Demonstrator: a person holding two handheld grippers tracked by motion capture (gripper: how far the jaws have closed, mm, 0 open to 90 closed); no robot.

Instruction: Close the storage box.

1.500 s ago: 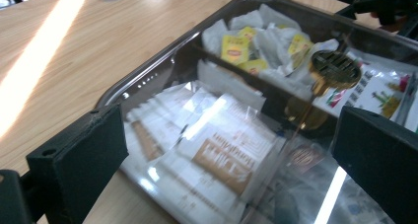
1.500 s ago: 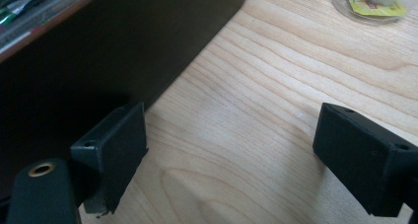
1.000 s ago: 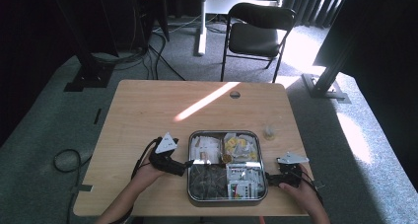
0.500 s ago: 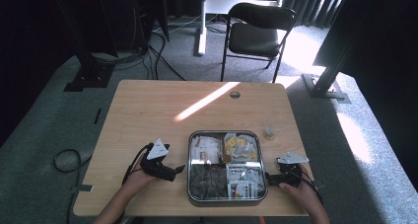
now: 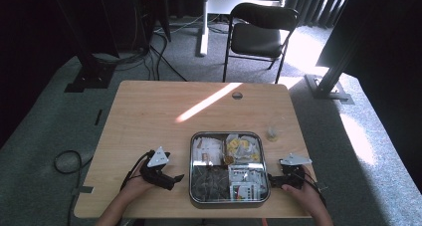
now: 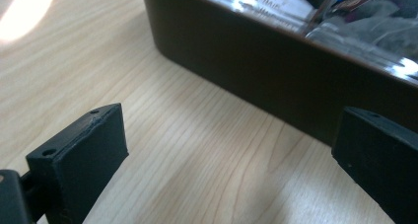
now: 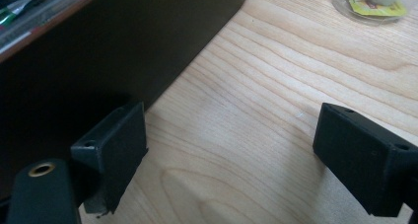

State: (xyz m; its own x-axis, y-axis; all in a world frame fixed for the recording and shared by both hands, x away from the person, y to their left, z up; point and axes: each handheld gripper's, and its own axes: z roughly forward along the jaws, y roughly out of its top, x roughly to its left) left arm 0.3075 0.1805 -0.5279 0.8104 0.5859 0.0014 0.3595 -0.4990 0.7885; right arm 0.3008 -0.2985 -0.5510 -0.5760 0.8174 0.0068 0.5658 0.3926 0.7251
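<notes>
Left hand-held gripper spread beside tray on worktop, right hand-held gripper spread at tray's right wall

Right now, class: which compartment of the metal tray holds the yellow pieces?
The far right compartment of the tray, on the side away from the person; its neighbours hold white packets or dark contents.

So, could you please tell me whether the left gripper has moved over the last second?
Yes. In the high view the left gripper has drawn back toward the table's near edge, away from the sunlit streak, and stands beside the tray, jaws open.
</notes>
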